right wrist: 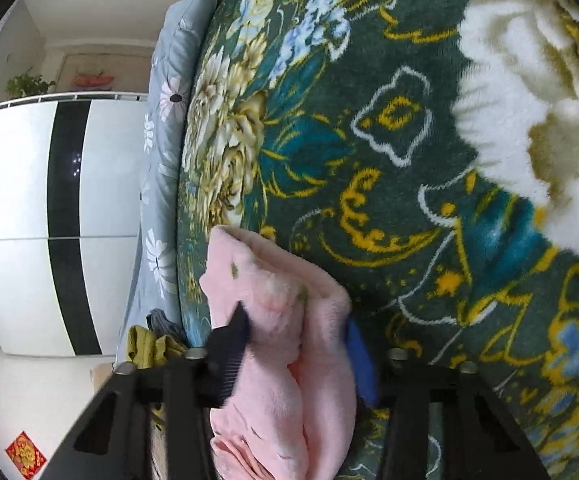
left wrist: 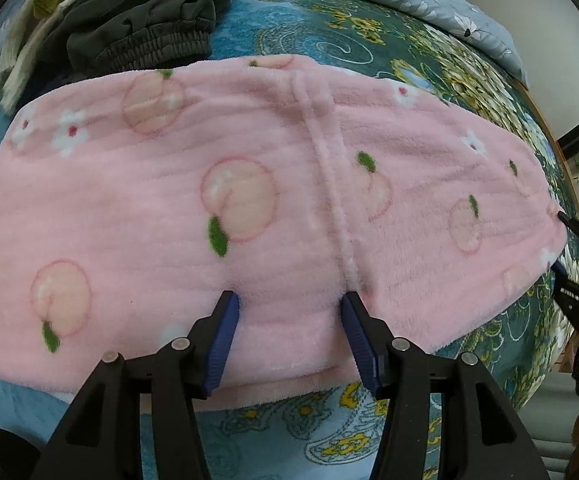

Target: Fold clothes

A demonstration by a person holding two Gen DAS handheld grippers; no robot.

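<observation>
left wrist view: one pink fleece garment point(left wrist: 249, 208), printed with peaches, lies flat across the flowered bed cover point(left wrist: 329, 32), already doubled over judging by the layered near edge. the left claw point(left wrist: 289, 300) stands spread, its two blue pads resting on the fleece near that edge, pinching nothing. the right claw point(left wrist: 561, 240) sits at the garment's right end. one heap of other clothes point(left wrist: 129, 20) waits behind.

right wrist view: the right claw point(right wrist: 297, 320) is pinching a bunched fold of the pink fleece point(right wrist: 273, 300) between its two pads. this looks like mid-fold; next, i judge, the held end must be carried across while the left claw pins the cloth.
</observation>
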